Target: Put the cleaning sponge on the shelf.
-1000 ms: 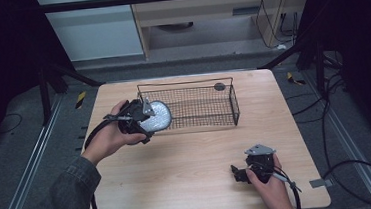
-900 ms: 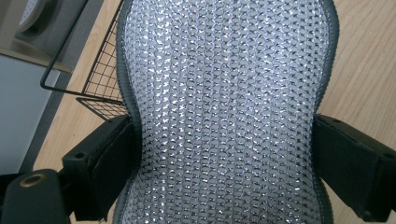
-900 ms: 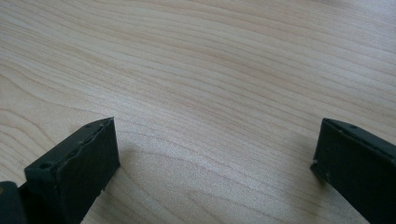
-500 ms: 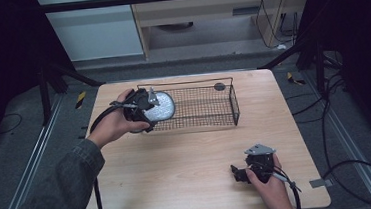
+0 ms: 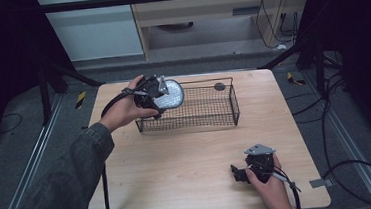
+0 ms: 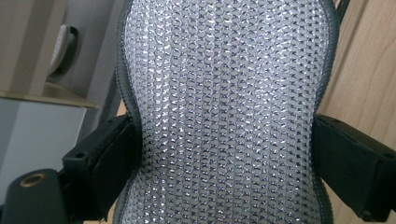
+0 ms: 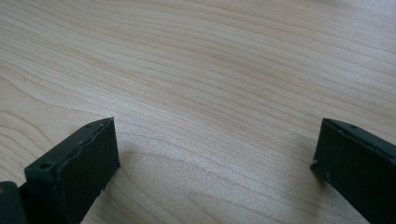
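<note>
While the left gripper (image 5: 160, 92) has its jaws clamped on the silver mesh pad (image 6: 224, 112) above the wire basket's (image 5: 209, 117) left end, the pad could catch the rim and fall outside. Right gripper (image 5: 244, 172) rests on the desk (image 5: 178, 165), jaws wide, empty.

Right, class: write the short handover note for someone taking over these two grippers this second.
Left gripper: shut on the silver mesh pad, held at the left end of the wire basket, about level with its rim.
Right gripper: open, holding nothing, low over the table near the front right.
Done: pad picked up and brought to the basket.
Left: probably lower it into the basket and let go. A small dark round thing lies at the basket's far side.
</note>
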A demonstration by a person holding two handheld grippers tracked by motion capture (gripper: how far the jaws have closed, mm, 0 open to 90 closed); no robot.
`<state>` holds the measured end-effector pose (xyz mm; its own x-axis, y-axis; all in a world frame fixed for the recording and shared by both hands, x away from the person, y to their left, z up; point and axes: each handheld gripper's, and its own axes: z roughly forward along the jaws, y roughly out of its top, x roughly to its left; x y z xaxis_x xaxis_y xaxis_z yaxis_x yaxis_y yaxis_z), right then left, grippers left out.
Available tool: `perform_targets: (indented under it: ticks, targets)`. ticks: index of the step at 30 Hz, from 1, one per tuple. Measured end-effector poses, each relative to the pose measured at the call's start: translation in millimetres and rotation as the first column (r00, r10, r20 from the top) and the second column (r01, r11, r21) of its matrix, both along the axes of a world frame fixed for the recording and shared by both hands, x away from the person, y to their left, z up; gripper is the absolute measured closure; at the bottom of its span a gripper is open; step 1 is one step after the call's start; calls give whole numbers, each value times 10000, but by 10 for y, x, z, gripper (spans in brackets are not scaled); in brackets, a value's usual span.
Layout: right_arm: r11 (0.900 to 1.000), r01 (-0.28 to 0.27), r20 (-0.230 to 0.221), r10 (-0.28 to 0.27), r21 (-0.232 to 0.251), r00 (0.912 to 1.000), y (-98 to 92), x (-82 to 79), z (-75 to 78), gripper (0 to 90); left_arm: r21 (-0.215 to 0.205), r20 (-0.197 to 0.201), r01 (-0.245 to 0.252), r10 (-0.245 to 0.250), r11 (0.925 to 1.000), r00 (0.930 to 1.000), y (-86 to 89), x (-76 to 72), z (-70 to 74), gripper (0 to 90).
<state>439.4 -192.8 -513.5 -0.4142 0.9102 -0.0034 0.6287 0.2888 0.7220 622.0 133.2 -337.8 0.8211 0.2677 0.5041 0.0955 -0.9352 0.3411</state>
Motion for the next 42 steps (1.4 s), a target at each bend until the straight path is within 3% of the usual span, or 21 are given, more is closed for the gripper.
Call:
perform_targets:
  ticks: [10, 25, 42]
  targets:
    - [9999, -47, 61, 48, -142, 10000, -6, -2, -1, 6, 501, 664, 118, -152, 9987, 9977, -185, -23, -20, 92]
    - [10000, -21, 60, 22, -68, 10000, -1, -2, -2, 6, 257, 706, -48, 30, 9997, 9975, -83, 51, -16, 92]
    - [10000, 3, 59, -3, -49, 10000, 0, -3, -2, 5, 651, 858, -105, 49, 9978, 9963, -64, 149, -163, 92]
